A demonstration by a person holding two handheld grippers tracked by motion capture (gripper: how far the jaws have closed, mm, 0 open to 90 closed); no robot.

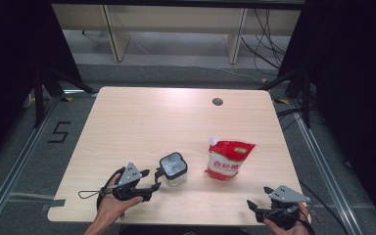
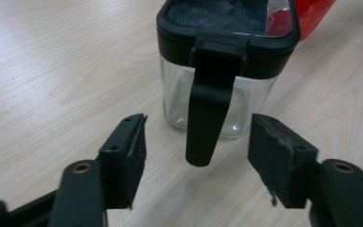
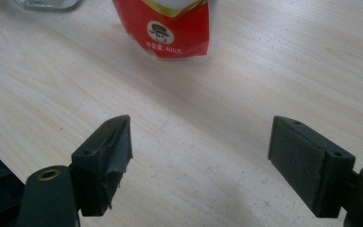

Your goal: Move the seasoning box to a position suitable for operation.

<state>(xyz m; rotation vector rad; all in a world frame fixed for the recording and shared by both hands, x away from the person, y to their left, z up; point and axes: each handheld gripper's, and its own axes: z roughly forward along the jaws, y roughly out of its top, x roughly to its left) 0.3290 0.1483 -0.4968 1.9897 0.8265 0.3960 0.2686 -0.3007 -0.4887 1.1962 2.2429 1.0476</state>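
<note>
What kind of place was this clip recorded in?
Probably a lab recording bay: black curtains flank a lone wooden table, floor rails run beside it, and loose cables trail behind.

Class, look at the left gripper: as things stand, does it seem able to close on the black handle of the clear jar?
Probably yes. The left gripper has its jaws open on either side of the jar's black handle, neither pad touching it, with bare table around. Nothing stands between pads and handle.
</note>
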